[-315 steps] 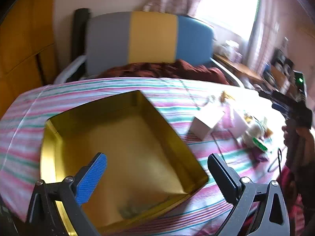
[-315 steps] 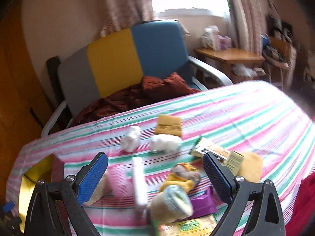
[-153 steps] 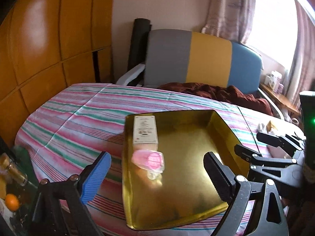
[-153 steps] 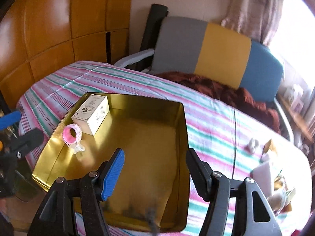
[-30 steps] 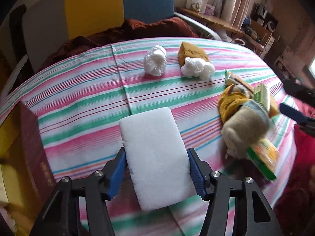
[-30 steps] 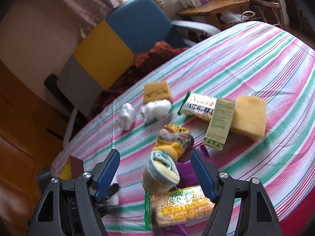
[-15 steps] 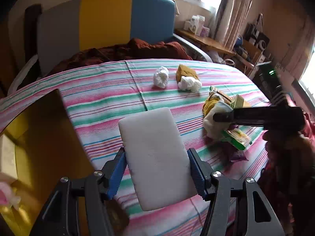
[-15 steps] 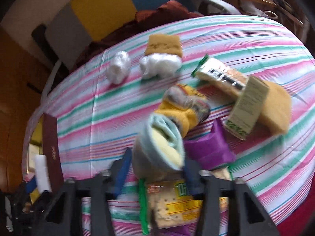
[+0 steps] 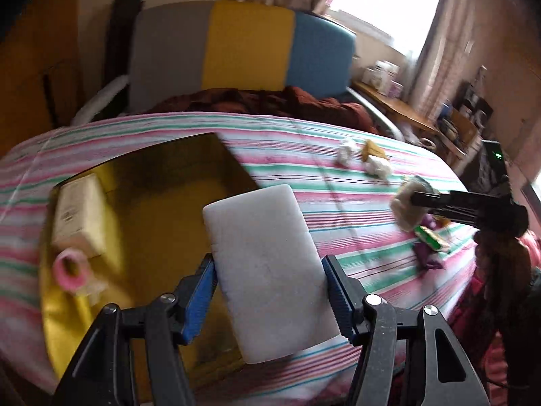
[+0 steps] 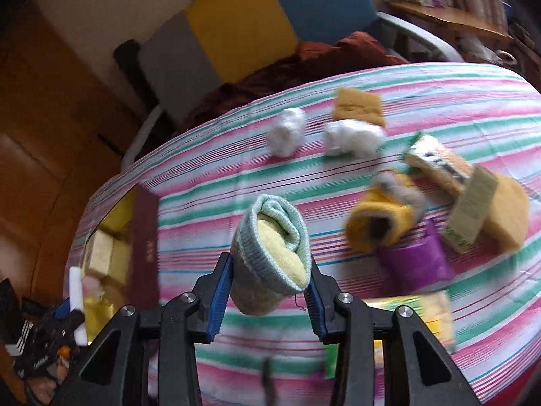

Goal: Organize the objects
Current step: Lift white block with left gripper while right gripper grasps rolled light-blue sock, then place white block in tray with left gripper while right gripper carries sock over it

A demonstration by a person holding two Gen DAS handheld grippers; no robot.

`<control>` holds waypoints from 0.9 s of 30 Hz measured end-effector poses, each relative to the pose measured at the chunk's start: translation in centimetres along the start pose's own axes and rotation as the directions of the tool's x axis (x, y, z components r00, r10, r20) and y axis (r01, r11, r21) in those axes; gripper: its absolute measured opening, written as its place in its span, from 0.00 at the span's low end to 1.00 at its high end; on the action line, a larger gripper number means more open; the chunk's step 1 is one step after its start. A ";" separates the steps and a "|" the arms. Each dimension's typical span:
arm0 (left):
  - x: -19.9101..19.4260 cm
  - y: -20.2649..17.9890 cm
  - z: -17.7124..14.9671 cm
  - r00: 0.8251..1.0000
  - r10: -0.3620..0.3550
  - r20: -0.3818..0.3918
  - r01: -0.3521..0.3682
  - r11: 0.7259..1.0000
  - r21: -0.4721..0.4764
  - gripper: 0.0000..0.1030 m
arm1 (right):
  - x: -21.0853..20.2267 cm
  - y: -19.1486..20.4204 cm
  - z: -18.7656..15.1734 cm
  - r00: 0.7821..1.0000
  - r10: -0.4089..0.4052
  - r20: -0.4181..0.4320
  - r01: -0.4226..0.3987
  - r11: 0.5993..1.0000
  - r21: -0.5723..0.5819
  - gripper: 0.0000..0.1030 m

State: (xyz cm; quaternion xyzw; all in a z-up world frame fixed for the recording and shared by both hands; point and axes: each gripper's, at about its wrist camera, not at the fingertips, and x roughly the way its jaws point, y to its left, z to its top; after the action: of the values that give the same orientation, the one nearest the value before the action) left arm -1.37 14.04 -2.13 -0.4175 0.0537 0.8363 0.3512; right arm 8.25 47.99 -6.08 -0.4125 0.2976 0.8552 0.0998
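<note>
Fig.: my left gripper (image 9: 268, 296) clamps the white foam block (image 9: 267, 267) over the gold tin's (image 9: 142, 209) edge, right gripper (image 10: 268, 291) closed on rolled socks (image 10: 270, 253) above the tabletop (image 10: 439, 101); I'd lower w/ care, release inside.
</note>
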 end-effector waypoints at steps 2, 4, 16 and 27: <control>-0.9 1.8 -0.7 1.000 0.031 0.003 -0.031 0.999 -0.044 0.61 | 0.2 2.2 -0.4 0.999 0.033 -0.005 -0.033 0.999 -0.041 0.39; -1.8 3.6 -1.4 0.997 0.073 0.009 -0.072 0.994 -0.079 0.61 | 0.3 4.4 -1.0 0.997 0.074 -0.009 -0.074 0.993 -0.089 0.39; -4.7 10.8 -5.0 0.979 0.205 -0.014 -0.203 0.952 -0.230 0.61 | 3.6 20.2 -4.6 0.955 0.248 -0.161 -0.290 0.891 -0.350 0.39; -4.6 12.8 -6.2 0.976 0.216 -0.022 -0.214 0.941 -0.264 0.62 | 9.5 25.3 -8.2 0.924 0.187 -0.333 -0.316 0.863 -0.393 0.39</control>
State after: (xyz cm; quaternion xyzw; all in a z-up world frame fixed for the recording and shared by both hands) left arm -3.58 -0.40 -5.35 -0.4491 -0.0143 0.8709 0.1991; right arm -3.00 22.12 -6.50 -0.4997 0.1597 0.8375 -0.1532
